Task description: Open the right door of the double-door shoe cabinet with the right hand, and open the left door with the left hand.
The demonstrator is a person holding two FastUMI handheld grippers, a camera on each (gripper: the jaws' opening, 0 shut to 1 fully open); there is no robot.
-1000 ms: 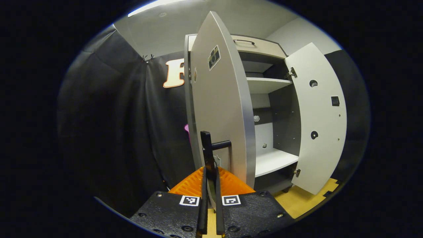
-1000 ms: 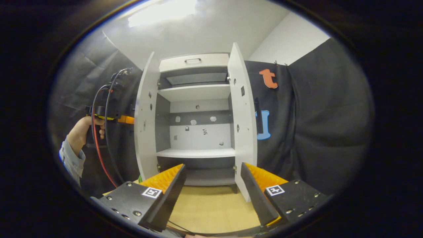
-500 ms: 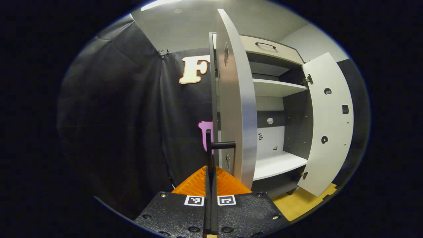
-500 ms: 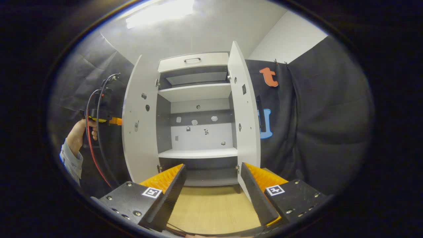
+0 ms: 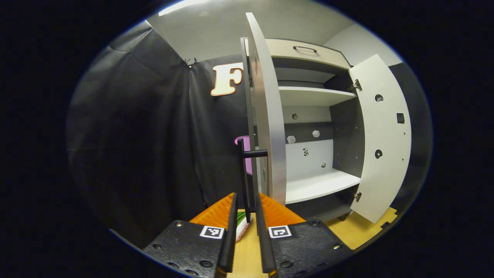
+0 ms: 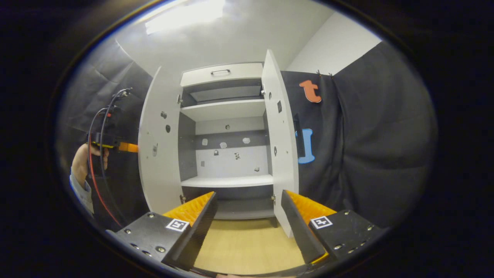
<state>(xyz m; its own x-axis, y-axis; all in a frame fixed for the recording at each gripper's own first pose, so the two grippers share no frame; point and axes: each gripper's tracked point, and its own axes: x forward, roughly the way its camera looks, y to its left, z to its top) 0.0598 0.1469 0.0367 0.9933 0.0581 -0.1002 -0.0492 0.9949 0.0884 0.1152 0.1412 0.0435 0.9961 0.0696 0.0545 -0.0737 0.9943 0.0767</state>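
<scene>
The shoe cabinet [image 6: 225,154] stands on the wooden floor [image 6: 247,247] against the black cloth wall, pale grey outside and dark grey on its inner side walls, with two white shelves, a drawer with a dark handle across its top, and small stickers on its back panel. Both doors stand swung wide. In the left gripper view the left door [image 5: 266,116] shows almost edge-on, upright, its thin grey edge toward the camera, and its dark bar handle [image 5: 244,177] juts off the outer face, a vertical bar joined to the door by a short horizontal post. The left gripper [image 5: 247,216] sits right at that handle: the lower end of the bar lies between the two fingers, which stand a little apart with a narrow gap on each side of it, so they do not look clamped on it. The right door [image 5: 380,135] hangs open on the far side of the cabinet, its white inner face with hinges and small round marks turned to that camera. In the right gripper view the right gripper [image 6: 249,216] hangs well back from the cabinet, in front of its bottom edge, fingers spread wide and empty; the right door [image 6: 281,143] stands beyond its right finger, untouched. At the left edge of that view a hand [image 6: 81,162] holds the left gripper against the outer face of the left door [image 6: 158,143].
</scene>
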